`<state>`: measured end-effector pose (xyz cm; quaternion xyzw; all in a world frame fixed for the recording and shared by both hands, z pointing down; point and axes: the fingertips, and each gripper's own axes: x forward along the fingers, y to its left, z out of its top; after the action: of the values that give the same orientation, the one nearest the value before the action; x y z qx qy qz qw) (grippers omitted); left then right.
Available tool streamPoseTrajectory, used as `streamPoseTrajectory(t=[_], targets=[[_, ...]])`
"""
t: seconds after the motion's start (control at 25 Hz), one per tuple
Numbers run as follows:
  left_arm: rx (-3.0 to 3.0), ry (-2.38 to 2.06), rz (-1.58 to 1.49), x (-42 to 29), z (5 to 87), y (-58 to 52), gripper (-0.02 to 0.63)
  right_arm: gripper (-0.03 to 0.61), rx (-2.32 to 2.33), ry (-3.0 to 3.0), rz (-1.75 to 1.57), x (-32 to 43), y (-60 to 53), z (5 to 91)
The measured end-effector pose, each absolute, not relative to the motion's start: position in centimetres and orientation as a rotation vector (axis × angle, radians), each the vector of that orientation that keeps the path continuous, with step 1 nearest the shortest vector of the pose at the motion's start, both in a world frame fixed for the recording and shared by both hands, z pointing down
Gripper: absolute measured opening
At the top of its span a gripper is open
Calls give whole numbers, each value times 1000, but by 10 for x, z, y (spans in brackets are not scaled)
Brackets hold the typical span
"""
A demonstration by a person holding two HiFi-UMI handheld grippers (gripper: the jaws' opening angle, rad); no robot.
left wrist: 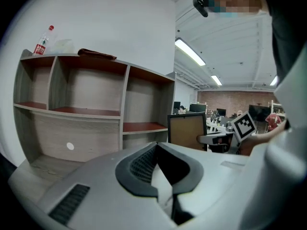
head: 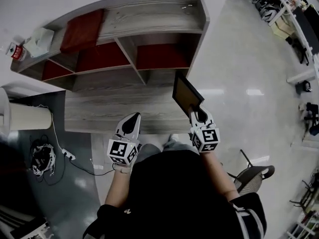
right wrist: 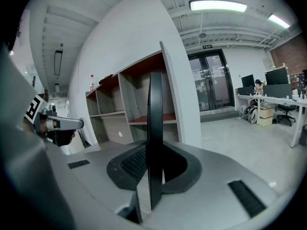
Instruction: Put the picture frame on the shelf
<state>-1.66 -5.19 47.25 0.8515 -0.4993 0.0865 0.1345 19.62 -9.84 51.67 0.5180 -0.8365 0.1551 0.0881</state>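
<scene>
A black picture frame (head: 187,97) with a brown backing is held upright in front of the wooden shelf unit (head: 149,21). My right gripper (head: 198,115) is shut on its lower edge. In the right gripper view the picture frame (right wrist: 154,143) stands edge-on between the jaws. My left gripper (head: 132,125) hovers over the shelf's low front ledge with its jaws together and nothing in them. The left gripper view shows the picture frame (left wrist: 187,131) and right gripper (left wrist: 225,138) off to its right, before the shelf's right compartment (left wrist: 144,114).
A red cloth (head: 82,31), a tissue box (head: 39,43) and a bottle (head: 16,53) lie on the shelf top. A white cylinder (head: 27,117) and a cable with power strip (head: 67,156) are at the left. A chair (head: 254,176) stands behind right.
</scene>
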Motion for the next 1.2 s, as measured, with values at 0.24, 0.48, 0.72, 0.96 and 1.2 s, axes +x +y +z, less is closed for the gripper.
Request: streamPoseTrajectory(t=[0.24,0.48,0.72,0.96,1.2], targets=[[2385,-1523,272,-32,480,-47,9,43,1422,-2473,440,175,-114,549],[2333,-1558,282,-66,489,-41,9,43,1373,-2415,417,146,-128,585],[2307,-1562,291,-107,493,-39,9,43,1415,-2322,429,126,-140,622],[2297,-1578,297,-147,499,-39,9,43,1458,-2272,342,104,-159,647],[2295,-1579,309,-174,505,-39,9,43,1497,-2227,239,86,-178,665]])
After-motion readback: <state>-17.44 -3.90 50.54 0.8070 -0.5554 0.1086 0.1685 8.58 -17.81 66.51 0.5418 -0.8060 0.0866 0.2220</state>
